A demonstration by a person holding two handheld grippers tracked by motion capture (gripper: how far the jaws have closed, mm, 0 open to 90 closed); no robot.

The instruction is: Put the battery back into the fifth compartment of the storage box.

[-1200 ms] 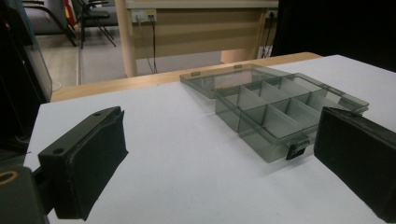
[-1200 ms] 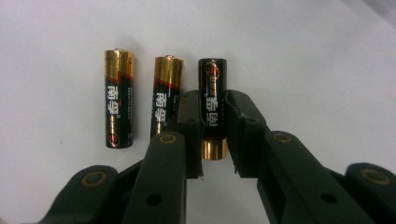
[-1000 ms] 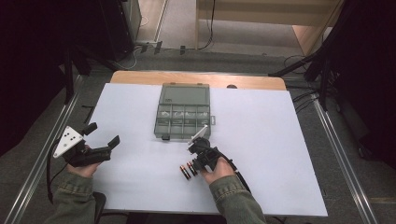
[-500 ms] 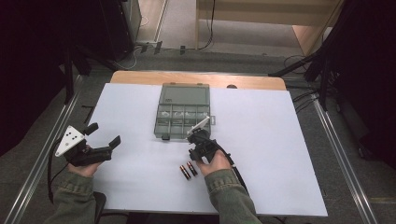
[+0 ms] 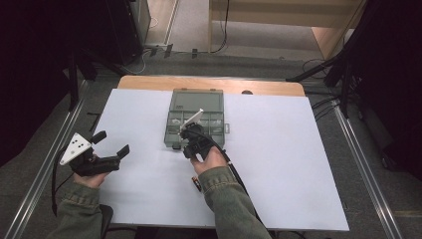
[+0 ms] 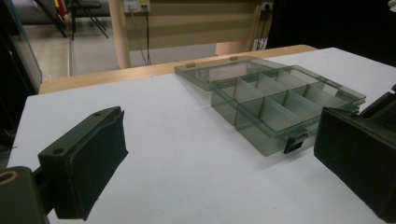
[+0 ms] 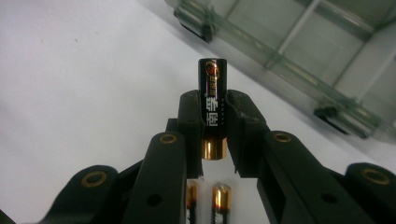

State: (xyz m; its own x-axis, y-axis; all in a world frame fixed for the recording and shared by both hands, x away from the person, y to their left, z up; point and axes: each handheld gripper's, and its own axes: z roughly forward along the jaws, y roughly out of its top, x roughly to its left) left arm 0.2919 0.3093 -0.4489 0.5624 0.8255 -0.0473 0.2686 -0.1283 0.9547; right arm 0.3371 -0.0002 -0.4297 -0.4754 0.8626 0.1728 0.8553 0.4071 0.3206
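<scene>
A: What is seen from the high view?
B: The right gripper (image 5: 191, 141) is held at the near edge of the grey compartment box (image 5: 195, 119), which lies open on the white table (image 5: 298, 164); the left gripper (image 5: 112, 147) is held well apart, near the table's left edge, its jaws spread wide with nothing between them; loose batteries (image 5: 196, 183) are partly hidden beside the right sleeve

A: And from the left gripper view?
B: The box (image 6: 280, 107) is seen ahead between the two wide-set jaws, its lid laid flat behind it; no pad is touched by anything

A: And the right gripper view?
B: A black and gold battery (image 7: 213, 105) is clamped upright between the closed pads, just short of the box (image 7: 327, 60); two more batteries (image 7: 220, 200) are seen lying on the table below
</scene>
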